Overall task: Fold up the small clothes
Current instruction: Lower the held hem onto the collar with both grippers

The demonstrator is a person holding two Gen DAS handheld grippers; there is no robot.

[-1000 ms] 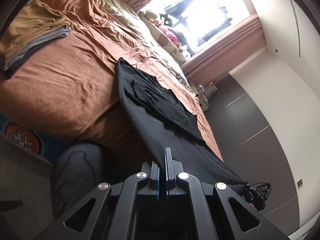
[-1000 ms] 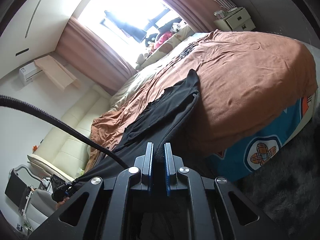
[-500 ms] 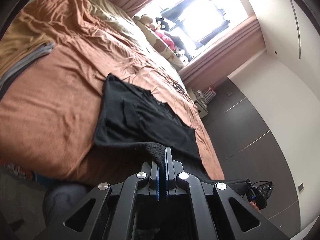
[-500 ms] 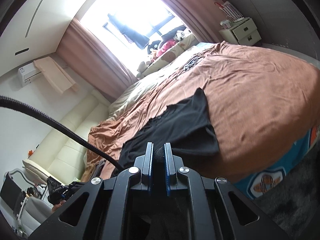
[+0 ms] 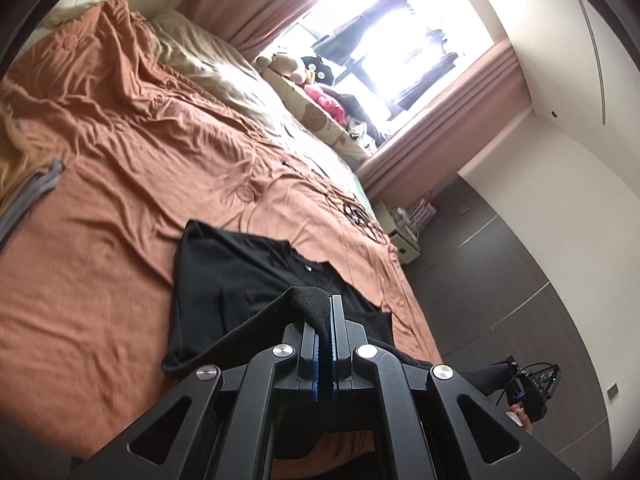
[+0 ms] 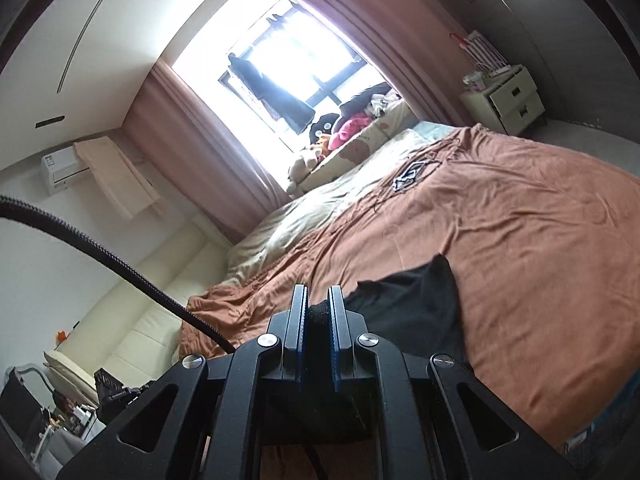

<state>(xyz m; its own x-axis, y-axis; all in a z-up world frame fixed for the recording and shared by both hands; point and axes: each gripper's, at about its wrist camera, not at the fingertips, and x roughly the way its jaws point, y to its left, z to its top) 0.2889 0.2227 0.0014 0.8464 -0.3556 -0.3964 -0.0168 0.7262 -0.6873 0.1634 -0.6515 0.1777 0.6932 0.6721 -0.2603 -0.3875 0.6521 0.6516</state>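
A black shirt [image 5: 248,280] lies partly spread on the brown bed cover [image 5: 120,184], its collar toward the window. My left gripper [image 5: 325,312] is shut on a bunched corner of the shirt's near edge, lifted above the rest of the cloth. In the right wrist view the same black shirt [image 6: 416,300] lies on the bed cover [image 6: 520,248], and my right gripper [image 6: 318,308] is shut on another part of its edge, with black cloth pinched between the pads. Both held edges hang over the shirt's lower half, so that half is doubled toward the collar.
Folded tan and grey clothes [image 5: 24,184] lie at the bed's left. Pillows and soft toys [image 5: 320,92] line the window side. A white nightstand [image 6: 508,100] stands by the dark wardrobe. A black cable [image 6: 100,256] arcs across the right wrist view. A cream sofa [image 6: 132,328] stands behind.
Both grippers have risen and moved forward over the bed, carrying the shirt's near edge from off the bed's side up over the shirt. The cloth is folded shorter now.
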